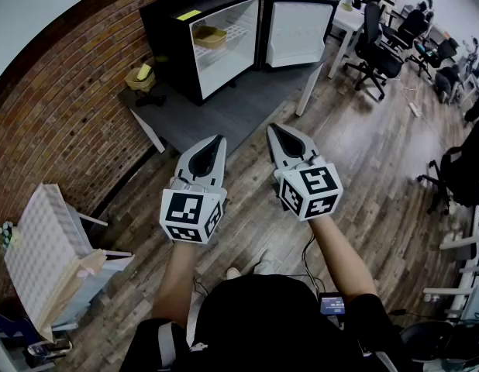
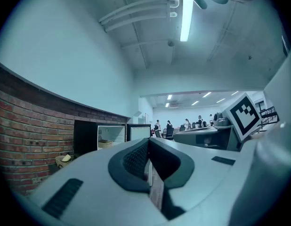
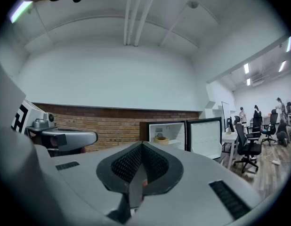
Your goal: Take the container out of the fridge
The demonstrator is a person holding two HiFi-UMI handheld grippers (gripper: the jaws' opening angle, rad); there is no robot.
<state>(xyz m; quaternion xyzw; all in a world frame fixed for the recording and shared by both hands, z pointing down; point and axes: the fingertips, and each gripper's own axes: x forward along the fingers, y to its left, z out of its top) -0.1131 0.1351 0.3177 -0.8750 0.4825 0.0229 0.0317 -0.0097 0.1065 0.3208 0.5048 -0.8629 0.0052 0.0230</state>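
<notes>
Black-cased mini fridge (image 1: 177, 33) at the far side, parked on a low dark-grey tabletop (image 1: 224, 118) against the red brick wall (image 1: 61, 122). White-lined fridge door (image 1: 298, 29) swung wide to the right, likely to leave the shelves bare to a straight reach from the near side. Inside, on the upper shelf toward the left: shallow yellowish container (image 1: 211, 36), the thing to fetch, untouched and well apart from both claws. Same container (image 2: 105, 144) small and far in the left gripper view, and container (image 3: 160, 140) again in the right gripper view.

Left claw (image 1: 216, 139) and right claw (image 1: 274, 129) held side by side over the wooden floor (image 1: 363, 161), near the body, both level and aimed toward the open fridge. Probably a ready stance ahead of the approach. Left claw (image 2: 148, 142) pressed together, nothing between the jaws. Right claw (image 3: 141, 146) likewise closed tip to tip and empty. Need opening before any grasp, by this reading.

Count: two claws; one fridge; one door, open; one container seen inside; one small woven yellowish basket (image 1: 140, 77) outside on the tabletop, just left of the fridge, holding something pale, and by its place not the target. Task barely begun: whole approach left to do.
</notes>
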